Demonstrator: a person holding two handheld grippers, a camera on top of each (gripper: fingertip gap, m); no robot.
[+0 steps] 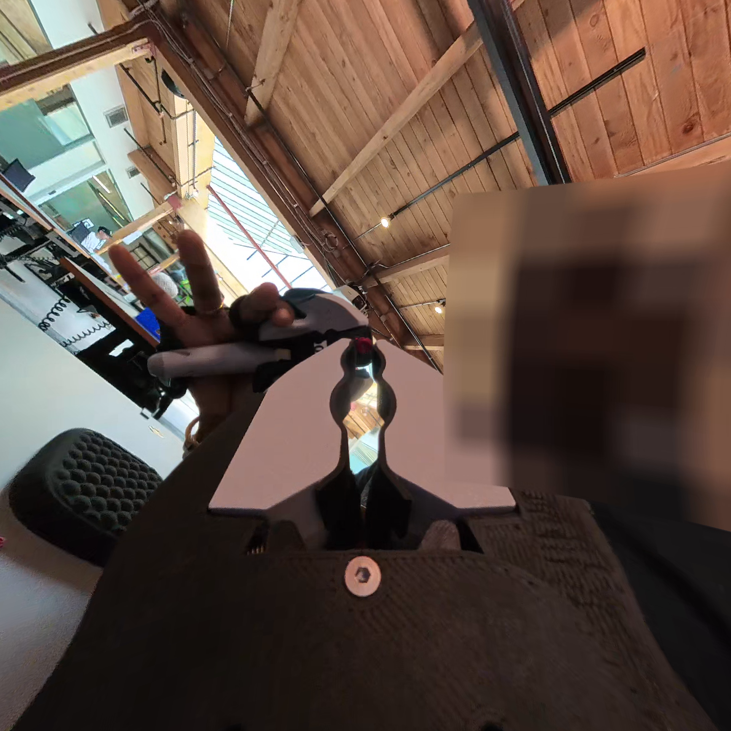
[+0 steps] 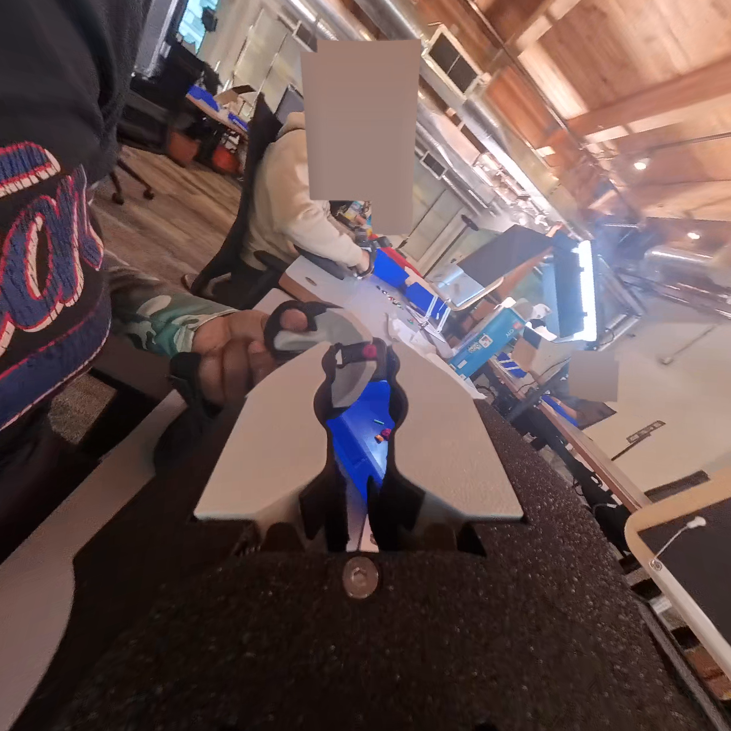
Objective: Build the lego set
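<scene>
Wooden planks and beams fill most of the left wrist view. Two tools meet tip to tip, raised off the white table. Both the left tool and the right tool have pale wedge-shaped fingers pinched on one small red lego piece. One blue tray below holds a few loose bricks. Writing stays unread.

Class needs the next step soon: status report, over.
Left gripper shut on red piece. Right gripper meets it tip to tip, grip unclear. Blue tray beyond, nothing in the way.
</scene>
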